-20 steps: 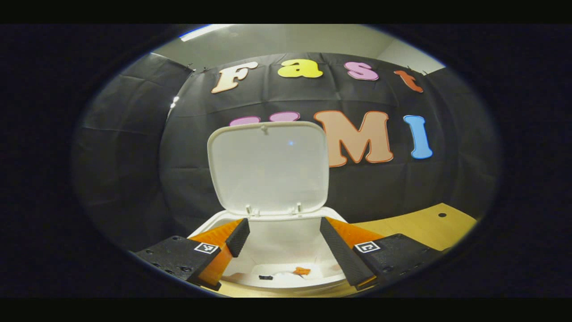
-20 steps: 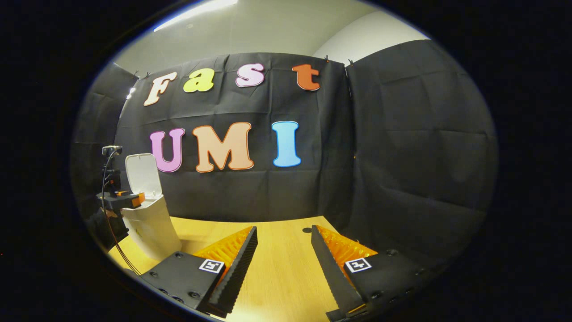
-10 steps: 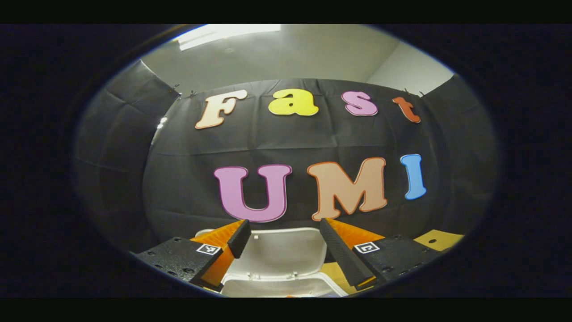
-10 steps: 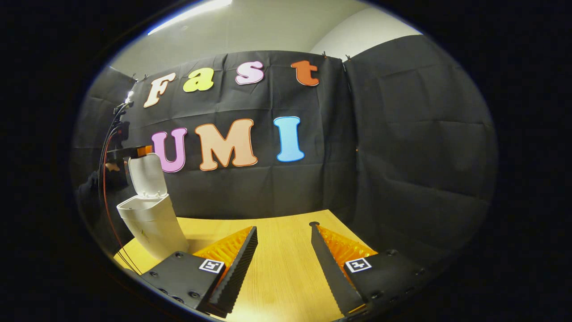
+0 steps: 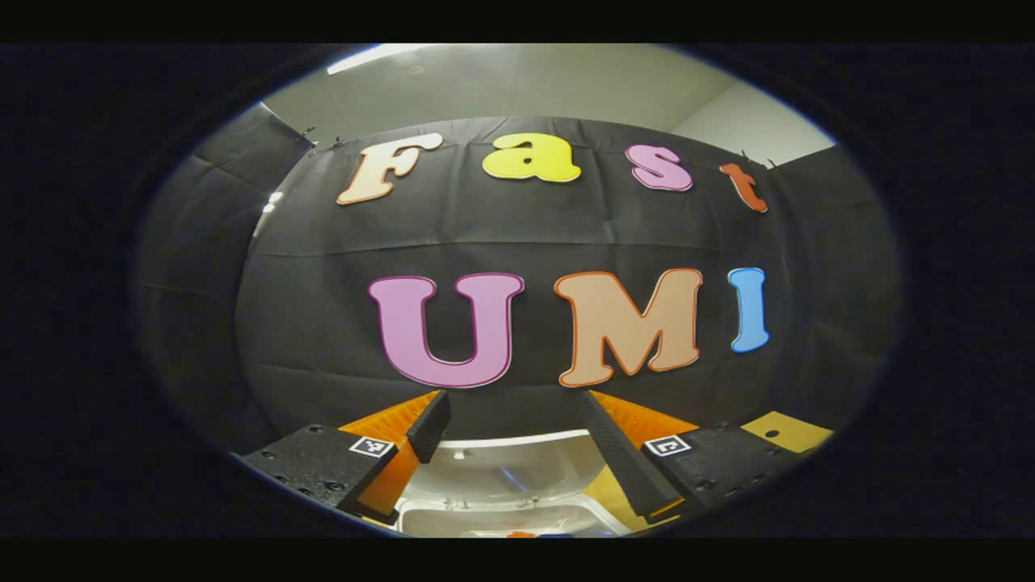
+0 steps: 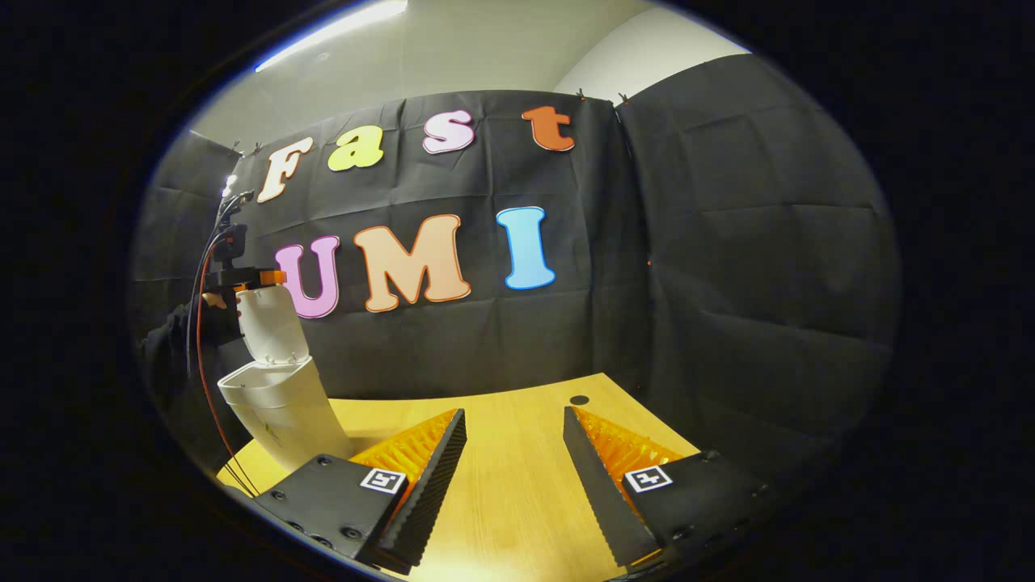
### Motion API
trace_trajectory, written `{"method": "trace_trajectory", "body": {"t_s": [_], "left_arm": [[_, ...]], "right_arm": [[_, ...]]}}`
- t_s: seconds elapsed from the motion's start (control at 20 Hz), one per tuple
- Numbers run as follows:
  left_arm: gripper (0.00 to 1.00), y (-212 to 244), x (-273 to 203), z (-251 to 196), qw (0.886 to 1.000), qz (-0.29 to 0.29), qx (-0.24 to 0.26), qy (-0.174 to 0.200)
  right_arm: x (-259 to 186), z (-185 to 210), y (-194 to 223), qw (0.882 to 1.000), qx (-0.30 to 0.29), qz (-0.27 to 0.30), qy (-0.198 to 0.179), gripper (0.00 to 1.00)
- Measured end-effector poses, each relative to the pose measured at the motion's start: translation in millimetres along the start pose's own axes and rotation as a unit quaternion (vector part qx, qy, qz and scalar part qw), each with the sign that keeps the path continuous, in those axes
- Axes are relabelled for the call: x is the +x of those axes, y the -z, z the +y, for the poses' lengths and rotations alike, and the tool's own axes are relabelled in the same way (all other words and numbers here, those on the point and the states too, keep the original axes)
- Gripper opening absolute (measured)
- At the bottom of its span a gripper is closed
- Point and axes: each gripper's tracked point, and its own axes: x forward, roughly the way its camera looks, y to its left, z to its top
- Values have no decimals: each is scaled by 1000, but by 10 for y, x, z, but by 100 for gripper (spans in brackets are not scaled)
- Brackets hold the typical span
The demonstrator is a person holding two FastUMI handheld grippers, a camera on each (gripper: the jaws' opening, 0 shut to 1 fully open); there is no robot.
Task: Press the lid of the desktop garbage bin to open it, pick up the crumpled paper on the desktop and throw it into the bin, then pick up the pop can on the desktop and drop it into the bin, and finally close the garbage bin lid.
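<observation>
Bin lid (image 5: pixel 517 469) stands upright below open left gripper (image 5: pixel 517 424).

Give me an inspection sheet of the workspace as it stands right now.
Surface: wooden table, a round hole near its far edge.
Job's things: white bin upright at the table's left end, lid raised; something orange inside, unclear.
Clutter: nothing seen.
Grippers: left tool open, just above the lid's top edge; right tool open, empty, low over the table.
Cables: black and red leads hang from the left tool.
Surroundings: black cloth walls, a ceiling light.
</observation>
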Motion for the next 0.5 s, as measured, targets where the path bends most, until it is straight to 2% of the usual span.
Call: {"method": "trace_trajectory", "body": {"t_s": [0.05,0.1,0.2,0.25,0.35,0.4,0.5], "left_arm": [[94,26,-97,-15,1000,1,0,1],[99,57,-213,-38,1000,-1,0,2],[94,145,-416,-107,1000,2,0,4],[99,191,-515,-135,1000,3,-1,5],[99,286,-668,-140,1000,7,-10,1],[94,340,-736,-136,1000,10,-17,0],[92,511,-856,-154,999,20,-25,-4]], "right_arm": [[40,47,1,1000,0,0,-8,83],[72,98,-8,1000,-1,0,-17,83],[158,228,-32,999,-3,2,-35,83],[218,287,-16,999,-6,5,-43,83],[260,349,35,998,-10,14,-58,83],[276,369,65,998,-11,18,-64,83],[306,436,135,997,-14,28,-75,84]]}}
